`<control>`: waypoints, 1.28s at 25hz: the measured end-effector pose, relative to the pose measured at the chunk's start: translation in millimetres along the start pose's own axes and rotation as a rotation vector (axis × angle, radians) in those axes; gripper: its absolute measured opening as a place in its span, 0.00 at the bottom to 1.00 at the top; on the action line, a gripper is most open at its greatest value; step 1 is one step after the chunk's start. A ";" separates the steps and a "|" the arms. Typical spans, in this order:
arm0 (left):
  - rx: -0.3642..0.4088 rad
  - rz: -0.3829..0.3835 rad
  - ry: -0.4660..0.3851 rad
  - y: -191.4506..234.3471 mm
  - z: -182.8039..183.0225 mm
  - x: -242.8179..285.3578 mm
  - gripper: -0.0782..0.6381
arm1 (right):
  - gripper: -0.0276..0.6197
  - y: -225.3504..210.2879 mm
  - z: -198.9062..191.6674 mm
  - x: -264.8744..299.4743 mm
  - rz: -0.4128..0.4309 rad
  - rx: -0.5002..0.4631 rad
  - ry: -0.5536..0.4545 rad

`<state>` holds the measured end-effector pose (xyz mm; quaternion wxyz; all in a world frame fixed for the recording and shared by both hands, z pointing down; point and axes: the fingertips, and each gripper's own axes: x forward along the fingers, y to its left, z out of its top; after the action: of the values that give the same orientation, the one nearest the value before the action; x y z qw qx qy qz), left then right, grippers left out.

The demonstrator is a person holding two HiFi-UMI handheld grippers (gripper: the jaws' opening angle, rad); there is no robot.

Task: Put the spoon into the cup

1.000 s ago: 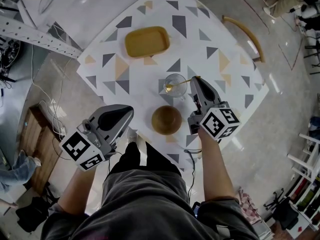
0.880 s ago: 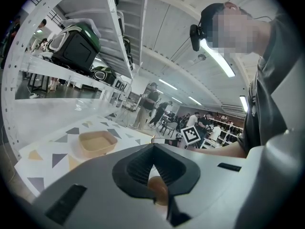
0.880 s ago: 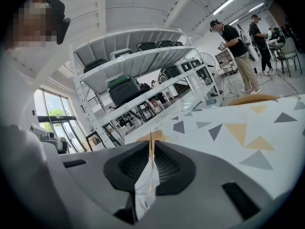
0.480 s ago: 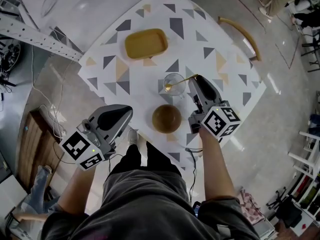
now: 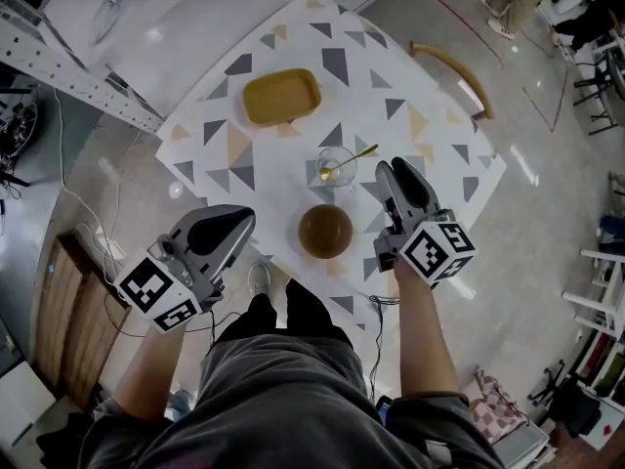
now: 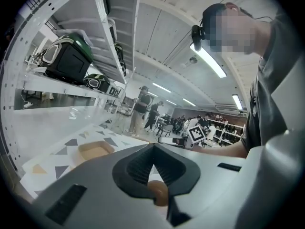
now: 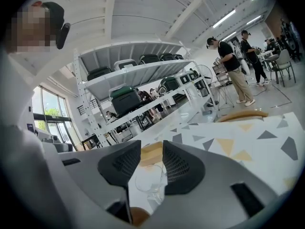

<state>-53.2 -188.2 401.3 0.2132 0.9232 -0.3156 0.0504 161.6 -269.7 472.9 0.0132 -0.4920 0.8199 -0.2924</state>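
One slim gold spoon (image 5: 352,159) already leans in the glass cup (image 5: 342,177), its handle out over the rim toward the right gripper (image 5: 394,174). That gripper's jaws have just been opening and stand apart, nothing between them, just beside the cup. The left gripper (image 5: 234,223) is closed and empty, well apart from the cup. The spoon looks light, stiff and slick, best pinched mid-handle, and the cup looks fragile and easy to tip.
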 end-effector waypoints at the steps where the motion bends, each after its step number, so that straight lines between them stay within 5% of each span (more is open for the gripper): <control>1: 0.005 -0.005 -0.004 -1.4 2.8 -1.8 0.13 | 0.26 3.8 2.6 -4.3 -0.001 -0.004 -0.006; 32: 0.117 -0.123 -0.105 -43.6 56.7 -67.3 0.13 | 0.11 154.2 22.9 -92.8 0.090 -0.103 -0.106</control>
<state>-82.8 -143.6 319.0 0.1449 0.9531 -0.2657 0.0069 93.3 -151.5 353.3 0.0443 -0.4695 0.8533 -0.2223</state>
